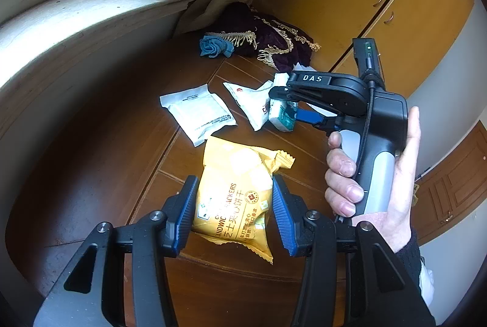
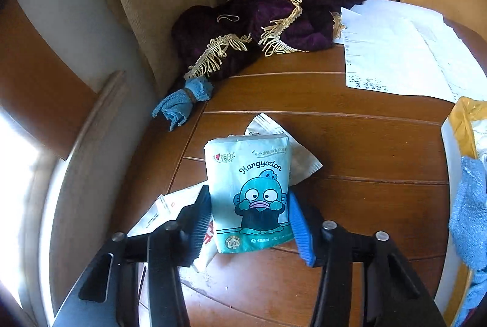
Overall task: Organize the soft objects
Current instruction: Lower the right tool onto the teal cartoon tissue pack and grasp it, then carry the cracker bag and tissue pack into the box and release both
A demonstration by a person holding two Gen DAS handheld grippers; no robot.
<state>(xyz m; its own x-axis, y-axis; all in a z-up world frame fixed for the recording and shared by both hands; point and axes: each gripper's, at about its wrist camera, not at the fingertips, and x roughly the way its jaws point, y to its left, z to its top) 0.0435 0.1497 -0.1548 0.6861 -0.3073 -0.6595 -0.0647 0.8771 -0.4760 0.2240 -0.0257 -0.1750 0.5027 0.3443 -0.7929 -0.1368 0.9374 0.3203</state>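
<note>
Between your left gripper (image 1: 234, 213) jaws sits the yellow cracker packet (image 1: 236, 199), flat on the counter (image 1: 100, 175). Its long axis runs straight away from you, in line with the fingers, so the blue pads (image 1: 190, 211) flank its two long sides. The jaws are spread wide, with a sliver of gap showing on both flanks; they grip nothing yet. That is the relation your next move turns on: the packet already lies dead centre and lengthwise, so you likely need only close across its narrow width, without turning the wrist.

Your right gripper (image 2: 249, 220) is clenched on the teal tissue pack (image 2: 251, 193), pinching its lower half from both sides with the printed face toward the lens. From the left wrist view the pack appears to hang clear of the counter, above the white wrapper (image 1: 252, 105) that lies beyond the cracker packet. Beside that wrapper lies a flat white pouch (image 1: 197, 112).

Judging by position, the left gripper is far nearer the cracker packet; the right is occupied and further back. Well apart at the counter's far edge lie the purple fringed cloth (image 2: 274, 22) and a blue rag (image 2: 185, 102), with loose papers (image 2: 395, 53) to the right. Where the soft things are meant to go cannot be told.
</note>
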